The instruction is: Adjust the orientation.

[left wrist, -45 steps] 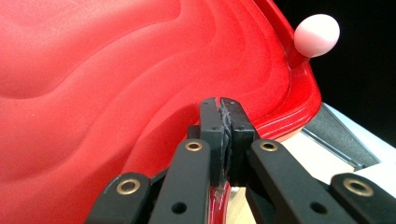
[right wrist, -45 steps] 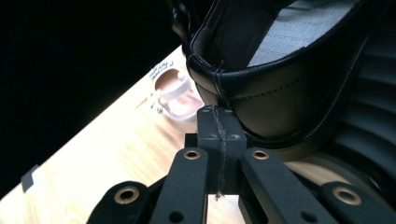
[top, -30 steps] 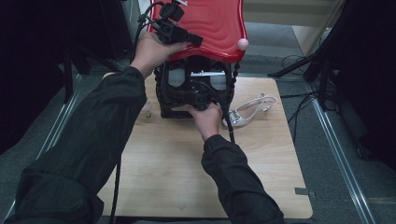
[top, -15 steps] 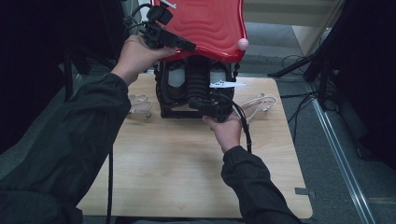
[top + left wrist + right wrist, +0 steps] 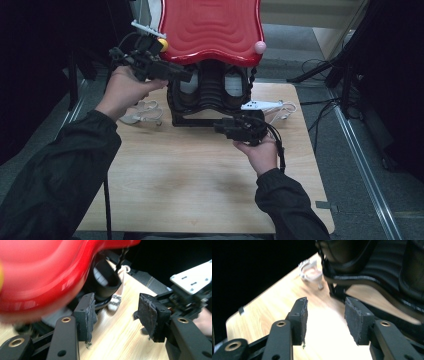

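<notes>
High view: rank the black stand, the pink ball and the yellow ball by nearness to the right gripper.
From the right gripper:
1. Black stand, just beyond it.
2. Pink ball, at the red top's right corner.
3. Yellow ball, at its left corner.

1. Looks like a lab or recording studio setup, not anyone's home.
2. Small wooden table [image 5: 200, 185] sits alone on grey carpet [image 5: 350, 200].
3. Dark stands [image 5: 350, 60], loose cables [image 5: 320, 100] and a metal floor rail [image 5: 365, 175] surround it.

Both grippers [image 5: 187, 77] [image 5: 220, 127] released the red-topped stand [image 5: 210, 30], jaws opening.
</notes>
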`<state>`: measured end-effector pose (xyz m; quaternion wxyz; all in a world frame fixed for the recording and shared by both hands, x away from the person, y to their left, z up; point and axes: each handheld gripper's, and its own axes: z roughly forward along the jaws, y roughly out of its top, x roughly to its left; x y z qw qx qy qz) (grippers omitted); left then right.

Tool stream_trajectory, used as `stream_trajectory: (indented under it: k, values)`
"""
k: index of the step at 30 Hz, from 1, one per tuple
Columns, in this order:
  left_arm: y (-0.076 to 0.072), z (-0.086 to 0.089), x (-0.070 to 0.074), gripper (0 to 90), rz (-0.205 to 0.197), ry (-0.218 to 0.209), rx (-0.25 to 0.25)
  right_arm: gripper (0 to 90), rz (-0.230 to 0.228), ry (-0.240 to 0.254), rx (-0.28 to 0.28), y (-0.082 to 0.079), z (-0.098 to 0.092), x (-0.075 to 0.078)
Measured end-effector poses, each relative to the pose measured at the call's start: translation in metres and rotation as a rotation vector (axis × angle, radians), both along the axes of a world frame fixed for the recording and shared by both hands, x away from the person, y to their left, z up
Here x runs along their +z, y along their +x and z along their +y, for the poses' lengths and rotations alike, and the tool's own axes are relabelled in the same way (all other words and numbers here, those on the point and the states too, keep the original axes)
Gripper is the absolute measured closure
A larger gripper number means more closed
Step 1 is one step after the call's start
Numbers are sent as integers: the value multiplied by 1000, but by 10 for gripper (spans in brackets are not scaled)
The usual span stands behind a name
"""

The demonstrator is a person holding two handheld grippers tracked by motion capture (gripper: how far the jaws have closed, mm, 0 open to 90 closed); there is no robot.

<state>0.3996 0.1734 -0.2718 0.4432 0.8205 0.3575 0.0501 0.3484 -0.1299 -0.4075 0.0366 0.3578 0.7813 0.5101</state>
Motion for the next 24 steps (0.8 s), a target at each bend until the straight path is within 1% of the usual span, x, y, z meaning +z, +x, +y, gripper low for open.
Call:
stream_trajectory:
  k: [2,3,5,6,8,11,13,16,18,20,22,24]
  values:
    - [-4,7,-8,455,7,7,14,535,-1,-9,9,-5,-3,-3]
    - [-6,10,-12,447,8,5,11,534,3,-11,14,-8,-5,-4]
    - [-11,17,-18,441,15,-12,10,533,3,-22,22,-12,-9,-6]
    - [-14,19,-22,442,11,-11,16,533,2,-24,22,-14,-10,-8]
    - [-18,25,-29,442,21,-15,16,530,7,-16,21,-17,-15,-10]
    - [-24,31,-42,444,29,-25,23,531,14,9,7,-20,-23,-16]
    - [-28,34,-53,445,37,-30,22,531,26,11,-1,-21,-28,-20]
    - [-32,39,-70,446,50,-41,26,531,15,-6,-5,-22,-35,-22]
    - [-33,43,-80,447,50,-48,34,531,14,-8,-10,-23,-39,-22]
    - [-34,46,-90,451,60,-41,39,530,5,-12,-14,-23,-42,-23]
    - [-34,49,-97,465,67,-36,46,528,0,-15,-18,-25,-44,-24]
    - [-34,53,-101,478,70,-44,56,528,-9,-25,-16,-26,-46,-26]
